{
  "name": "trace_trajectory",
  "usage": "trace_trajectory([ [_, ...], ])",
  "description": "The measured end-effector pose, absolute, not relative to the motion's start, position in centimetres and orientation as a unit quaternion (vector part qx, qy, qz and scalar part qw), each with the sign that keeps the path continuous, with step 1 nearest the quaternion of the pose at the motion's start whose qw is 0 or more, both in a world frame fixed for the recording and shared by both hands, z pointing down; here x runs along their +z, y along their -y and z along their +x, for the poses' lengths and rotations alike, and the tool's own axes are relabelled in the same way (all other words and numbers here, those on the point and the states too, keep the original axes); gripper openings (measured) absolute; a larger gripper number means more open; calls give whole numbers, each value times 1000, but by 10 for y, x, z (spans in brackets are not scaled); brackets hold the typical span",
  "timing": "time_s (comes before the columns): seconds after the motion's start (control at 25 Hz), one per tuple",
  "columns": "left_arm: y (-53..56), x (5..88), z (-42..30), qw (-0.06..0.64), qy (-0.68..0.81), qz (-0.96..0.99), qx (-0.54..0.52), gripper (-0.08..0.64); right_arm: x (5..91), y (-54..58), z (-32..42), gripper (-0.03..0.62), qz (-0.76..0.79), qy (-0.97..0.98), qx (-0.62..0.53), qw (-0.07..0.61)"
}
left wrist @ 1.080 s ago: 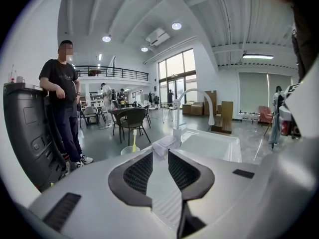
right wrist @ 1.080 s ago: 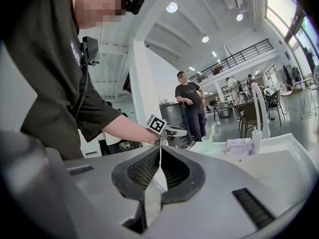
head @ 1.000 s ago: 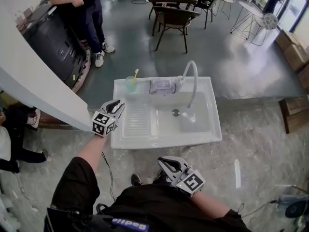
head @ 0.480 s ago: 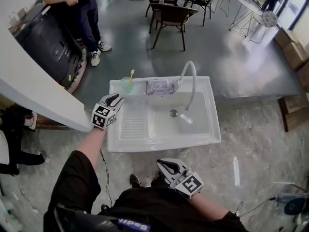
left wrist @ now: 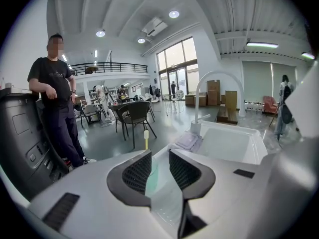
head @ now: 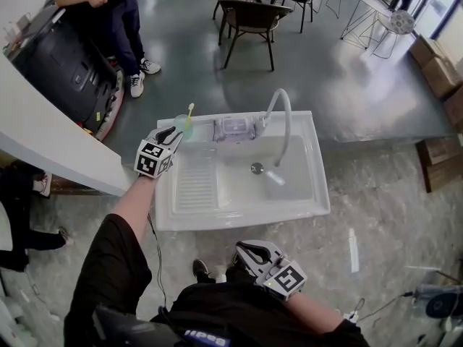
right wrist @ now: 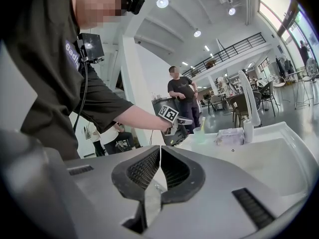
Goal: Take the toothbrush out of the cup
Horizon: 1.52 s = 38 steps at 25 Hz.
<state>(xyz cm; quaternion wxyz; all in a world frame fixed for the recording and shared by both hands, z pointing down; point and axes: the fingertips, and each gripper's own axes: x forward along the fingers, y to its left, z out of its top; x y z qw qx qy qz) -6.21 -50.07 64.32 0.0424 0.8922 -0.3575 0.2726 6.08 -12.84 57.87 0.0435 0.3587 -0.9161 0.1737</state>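
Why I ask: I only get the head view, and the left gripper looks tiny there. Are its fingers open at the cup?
Observer: Yes. In the left gripper view the left gripper has its fingers apart. The green cup shows in the gap but is not gripped.
Operator: And the toothbrush?
Observer: The toothbrush stands upright beyond the fingertips, above the finger at that view's left. It is not between the fingers.
Operator: Is the right gripper carrying anything?
Observer: No. The right gripper view shows the right gripper with its fingers together and nothing between them.
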Motion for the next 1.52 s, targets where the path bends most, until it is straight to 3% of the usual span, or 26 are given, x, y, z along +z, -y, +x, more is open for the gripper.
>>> trace_trajectory([
  [1.24, 599, 704, -24, 40, 380, 865, 326, 98, 605, 154, 84, 12, 367, 905, 206, 65],
  [1.36, 600, 708, -22, 35, 378, 863, 334, 35, 608, 151, 91, 12, 372, 902, 208, 73],
  [1.52, 600, 704, -21, 25, 377, 862, 338, 32, 607, 148, 99, 12, 382, 896, 212, 75],
])
